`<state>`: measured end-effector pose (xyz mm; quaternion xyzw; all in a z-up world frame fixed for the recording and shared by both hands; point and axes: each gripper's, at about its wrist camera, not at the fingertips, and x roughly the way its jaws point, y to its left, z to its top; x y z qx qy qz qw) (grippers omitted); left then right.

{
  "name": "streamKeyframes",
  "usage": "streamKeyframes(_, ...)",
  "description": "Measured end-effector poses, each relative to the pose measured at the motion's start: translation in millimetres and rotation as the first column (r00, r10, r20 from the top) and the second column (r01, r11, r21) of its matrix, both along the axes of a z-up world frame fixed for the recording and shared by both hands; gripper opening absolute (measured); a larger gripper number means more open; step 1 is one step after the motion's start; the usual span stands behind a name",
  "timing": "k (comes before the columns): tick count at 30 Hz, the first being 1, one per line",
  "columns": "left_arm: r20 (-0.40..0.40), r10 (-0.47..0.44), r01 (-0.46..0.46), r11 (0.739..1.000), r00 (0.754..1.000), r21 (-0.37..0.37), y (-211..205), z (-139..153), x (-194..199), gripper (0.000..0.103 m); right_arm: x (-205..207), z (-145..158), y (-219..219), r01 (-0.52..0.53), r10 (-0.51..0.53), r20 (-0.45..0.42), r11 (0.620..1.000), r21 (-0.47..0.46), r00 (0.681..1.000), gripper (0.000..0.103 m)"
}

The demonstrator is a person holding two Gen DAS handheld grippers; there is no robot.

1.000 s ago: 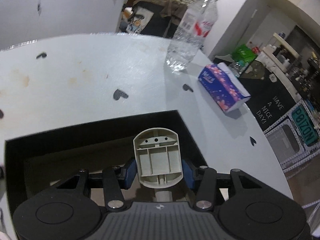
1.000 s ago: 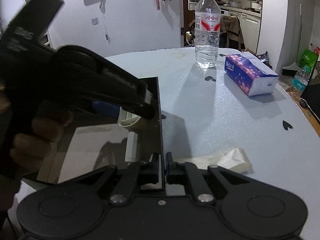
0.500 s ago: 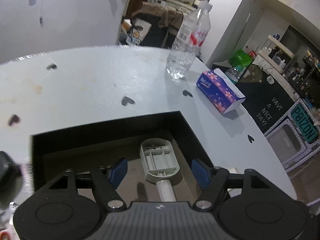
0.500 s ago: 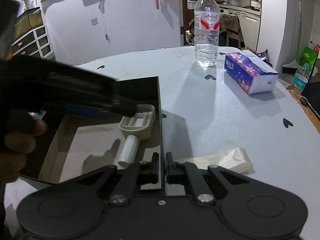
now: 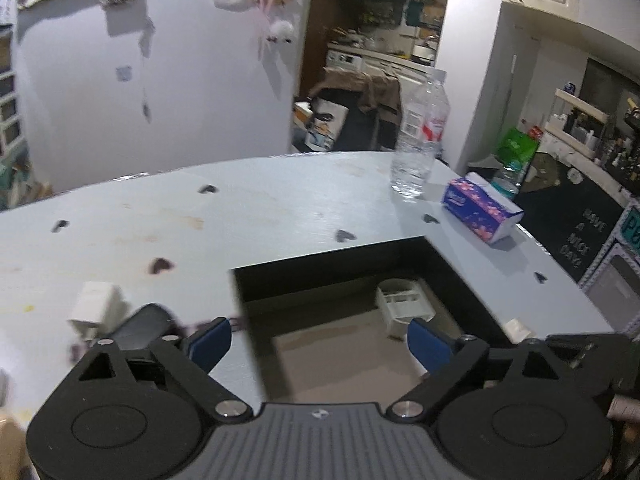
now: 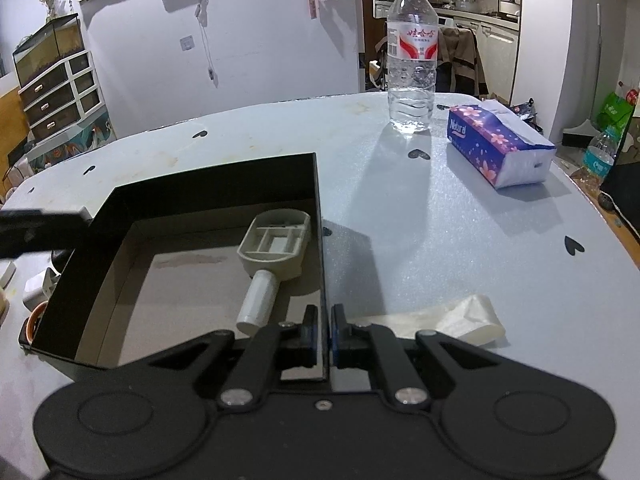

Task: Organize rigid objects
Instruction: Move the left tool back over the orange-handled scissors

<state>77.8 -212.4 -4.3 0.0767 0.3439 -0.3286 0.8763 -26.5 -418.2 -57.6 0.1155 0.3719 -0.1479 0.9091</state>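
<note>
A black open box (image 6: 224, 184) sits on the pale table. A beige plastic part with a white cylindrical handle (image 6: 276, 252) lies inside it against the right wall; it also shows in the left wrist view (image 5: 404, 300). My right gripper (image 6: 325, 336) is shut on the box's right wall near its front corner. My left gripper (image 5: 320, 340) is open and empty, raised above the box's left wall (image 5: 250, 336). A white adapter block (image 5: 96, 304) and a dark flat object (image 5: 140, 326) lie on the table left of the box.
A water bottle (image 6: 412, 60) and a purple tissue box (image 6: 500, 144) stand at the far right of the table. A crumpled white wrapper (image 6: 452, 316) lies beside my right gripper. Small items (image 6: 34, 292) lie left of the box. The table's right edge is close.
My left gripper let go of the beige part, which now lies in the box, then opened wide, rose and drew back to the left. My right gripper kept its hold on the box wall.
</note>
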Motion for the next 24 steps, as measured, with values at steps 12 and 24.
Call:
streamKeyframes(12,0.043,0.114,-0.115,0.993,0.993,0.023,68,-17,-17,0.103,1,0,2,0.015,-0.015,-0.004,1.0,-0.008,1.0,0.007)
streamKeyframes(24,0.025,0.199,-0.2,0.979,0.98,0.026,105,-35,-26,0.103,0,1,2,0.004,-0.004,-0.008,1.0,-0.01,1.0,0.005)
